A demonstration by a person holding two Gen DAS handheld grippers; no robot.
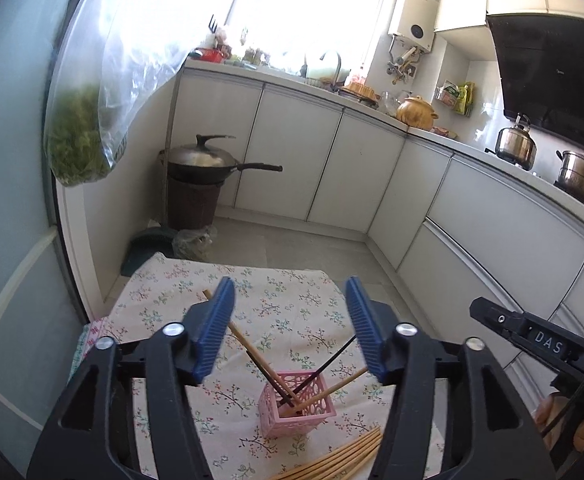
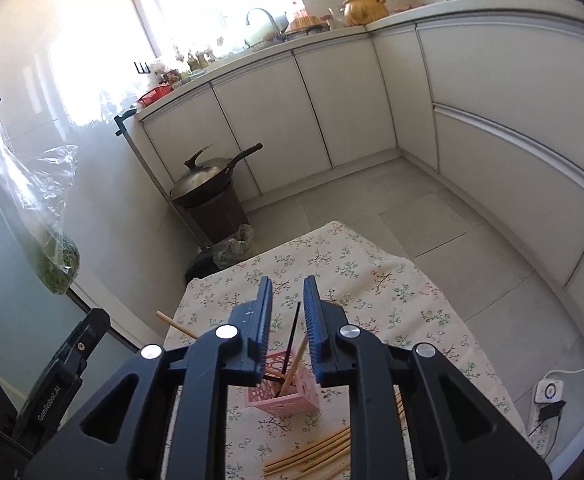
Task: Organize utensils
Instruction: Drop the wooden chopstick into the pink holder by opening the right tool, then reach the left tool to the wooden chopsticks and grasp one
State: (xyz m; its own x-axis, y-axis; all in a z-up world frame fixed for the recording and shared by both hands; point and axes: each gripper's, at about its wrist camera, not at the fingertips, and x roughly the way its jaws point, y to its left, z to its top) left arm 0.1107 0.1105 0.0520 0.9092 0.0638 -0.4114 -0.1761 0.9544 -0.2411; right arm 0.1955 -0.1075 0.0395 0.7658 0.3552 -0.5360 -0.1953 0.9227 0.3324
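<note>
Left tool (image 1: 289, 300) is released, jaws spread wide, nothing between them, hovering above the pink basket (image 1: 298, 410). Right tool (image 2: 287, 300) has its jaws drawn in to a narrow gap; nothing is pinched in it, and the sticks seen through the gap stand in the basket below. So it is empty and mostly closed, not clenched on anything.

Basket sits on the counter (image 1: 292, 304), on a floral cloth. Four chopsticks already in it: two dark (image 1: 334, 360), two wooden (image 1: 247, 338), all leaning outward at different angles. Loose wooden chopsticks (image 1: 338, 460) lie flat in a fan on the cloth just in front of the basket, near the counter's near edge. These look like the remaining work.

Risks, as I judge them:
- Basket looks light and small. Long sticks leaning far out put leverage on the rim, and a bump from either tool on the way down could tip it.
- Flat chopsticks lie packed together; a pinch may take two, or roll one off the near edge.
- The cloth may bunch under the fingers during a low pick and drag the basket.
- Both tools are crowded over the same spot, so a collision is possible.
</note>
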